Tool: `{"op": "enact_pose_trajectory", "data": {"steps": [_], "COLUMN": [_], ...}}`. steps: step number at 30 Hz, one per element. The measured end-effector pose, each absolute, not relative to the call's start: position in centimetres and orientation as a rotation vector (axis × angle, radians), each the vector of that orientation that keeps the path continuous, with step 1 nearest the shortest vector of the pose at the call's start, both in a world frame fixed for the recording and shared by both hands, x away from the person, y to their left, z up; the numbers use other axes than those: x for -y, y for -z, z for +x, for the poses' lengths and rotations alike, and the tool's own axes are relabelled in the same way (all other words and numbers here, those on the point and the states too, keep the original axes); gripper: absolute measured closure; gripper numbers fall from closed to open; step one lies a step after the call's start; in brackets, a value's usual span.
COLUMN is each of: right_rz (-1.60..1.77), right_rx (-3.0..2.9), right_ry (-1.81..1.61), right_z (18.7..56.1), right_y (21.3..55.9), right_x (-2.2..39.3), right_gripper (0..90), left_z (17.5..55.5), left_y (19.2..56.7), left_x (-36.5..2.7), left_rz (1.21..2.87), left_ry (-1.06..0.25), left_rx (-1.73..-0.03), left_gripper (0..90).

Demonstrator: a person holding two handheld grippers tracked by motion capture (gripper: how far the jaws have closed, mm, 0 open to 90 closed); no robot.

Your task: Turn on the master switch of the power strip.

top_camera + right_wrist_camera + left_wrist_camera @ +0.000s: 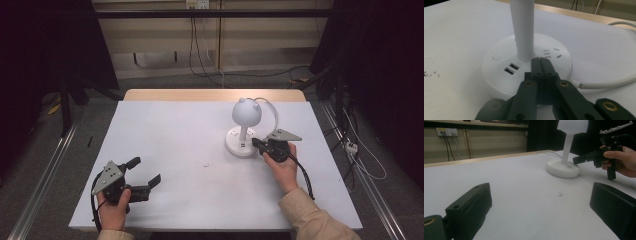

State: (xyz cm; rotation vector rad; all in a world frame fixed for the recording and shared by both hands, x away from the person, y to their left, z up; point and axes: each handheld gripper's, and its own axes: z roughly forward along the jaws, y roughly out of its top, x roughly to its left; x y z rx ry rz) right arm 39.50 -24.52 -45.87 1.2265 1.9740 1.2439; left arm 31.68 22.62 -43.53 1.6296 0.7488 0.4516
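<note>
On the table's [165, 130] right half, the right gripper [541, 62] rests its pressed-together jaws on the white lamp's base [499, 70] beside the stem; any press should likely go straight down, lightly. The left gripper [147, 175] waits, jaws spread, empty.

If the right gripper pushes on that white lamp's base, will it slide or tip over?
The lamp probably slides first: its round base is wide and low on the smooth table. A push higher on the thin stem looks riskier, since the bulbous head sits on top. The white cable may tug it off line.
</note>
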Motion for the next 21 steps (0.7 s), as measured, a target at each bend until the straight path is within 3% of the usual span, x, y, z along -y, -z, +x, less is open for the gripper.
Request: {"op": "enact_pose_trajectory", "data": {"steps": [21], "right_rz": [1.187], "right_rx": [-1.989], "right_ry": [-1.221], "right_z": [39.82], "right_y": [46.02], "right_x": [24.57], "right_gripper": [90.0], "left_z": [31.54], "left_y": [43.58], "left_x": [-22.47], "left_rz": [1.628], "left_ry": [-0.449], "left_rx": [-0.752], "left_gripper": [3.7]}}
